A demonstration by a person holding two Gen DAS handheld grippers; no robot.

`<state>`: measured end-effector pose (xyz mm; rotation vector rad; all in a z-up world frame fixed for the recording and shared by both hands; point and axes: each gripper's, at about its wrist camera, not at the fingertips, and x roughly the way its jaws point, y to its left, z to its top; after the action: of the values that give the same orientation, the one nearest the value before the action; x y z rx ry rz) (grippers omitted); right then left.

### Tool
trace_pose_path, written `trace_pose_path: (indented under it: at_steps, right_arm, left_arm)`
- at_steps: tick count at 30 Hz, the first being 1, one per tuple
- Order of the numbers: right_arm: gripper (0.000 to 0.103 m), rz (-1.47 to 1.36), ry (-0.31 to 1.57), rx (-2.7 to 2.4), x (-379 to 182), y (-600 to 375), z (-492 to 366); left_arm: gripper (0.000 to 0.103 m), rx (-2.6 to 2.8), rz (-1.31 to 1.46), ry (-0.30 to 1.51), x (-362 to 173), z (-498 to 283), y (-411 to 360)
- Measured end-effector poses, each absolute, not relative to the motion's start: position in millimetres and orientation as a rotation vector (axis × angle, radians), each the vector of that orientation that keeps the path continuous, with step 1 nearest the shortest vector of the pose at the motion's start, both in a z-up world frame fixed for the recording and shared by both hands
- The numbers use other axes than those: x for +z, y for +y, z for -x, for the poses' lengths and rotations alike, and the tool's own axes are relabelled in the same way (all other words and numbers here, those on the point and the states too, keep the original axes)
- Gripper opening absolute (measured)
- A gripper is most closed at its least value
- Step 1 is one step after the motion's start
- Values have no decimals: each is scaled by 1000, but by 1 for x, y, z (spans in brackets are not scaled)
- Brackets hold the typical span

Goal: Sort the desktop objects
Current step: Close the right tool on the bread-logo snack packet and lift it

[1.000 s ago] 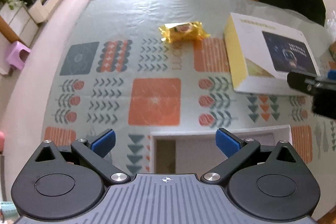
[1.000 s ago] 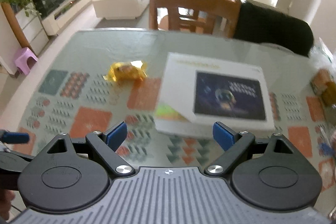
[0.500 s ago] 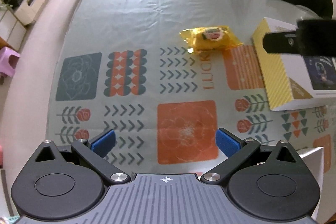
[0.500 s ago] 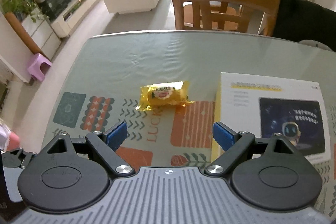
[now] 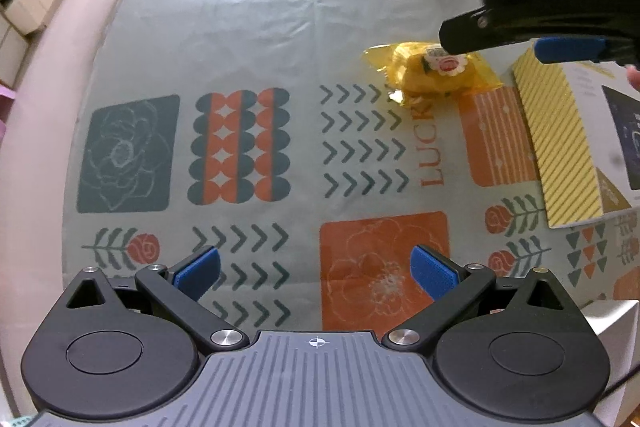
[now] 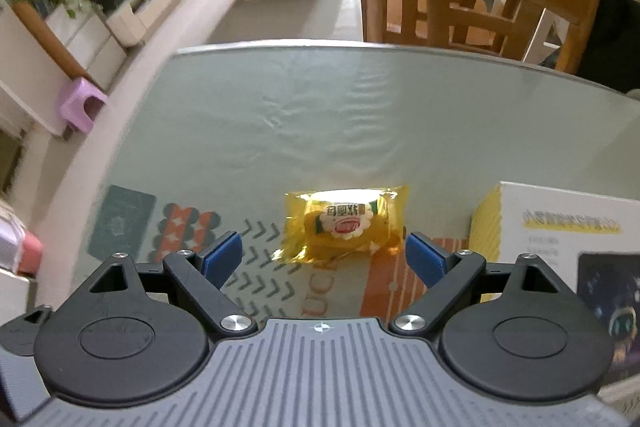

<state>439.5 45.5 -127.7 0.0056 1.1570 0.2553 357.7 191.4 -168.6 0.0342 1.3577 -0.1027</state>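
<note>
1. At the centre of the right wrist view, the yellow snack packet (image 6: 345,225) lies on the surface (image 6: 360,115), ahead of the released right claw (image 6: 323,254).
2. Step in hand, as I judge it: reaching for the packet. Next: advance, straddle it, squeeze gently.
3. Crinkly glossy film, soft pillow shape; beside it, right, a rigid cardboard box (image 6: 560,227).
4. The left claw (image 5: 315,271) hangs released and empty over the patterned cloth.

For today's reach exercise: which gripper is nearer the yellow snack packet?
Right. The right gripper hangs open just short of the yellow snack packet, lined up with it; the left gripper hangs open farther back over the tablecloth.
</note>
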Motion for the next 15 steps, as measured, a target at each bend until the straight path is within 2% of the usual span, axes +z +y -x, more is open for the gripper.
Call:
trace_pose_path:
  at_steps: [15]
  right_arm:
    - [103, 53, 1241, 215, -193, 61, -484]
  left_arm:
    - [103, -89, -84, 1338, -190, -403, 231]
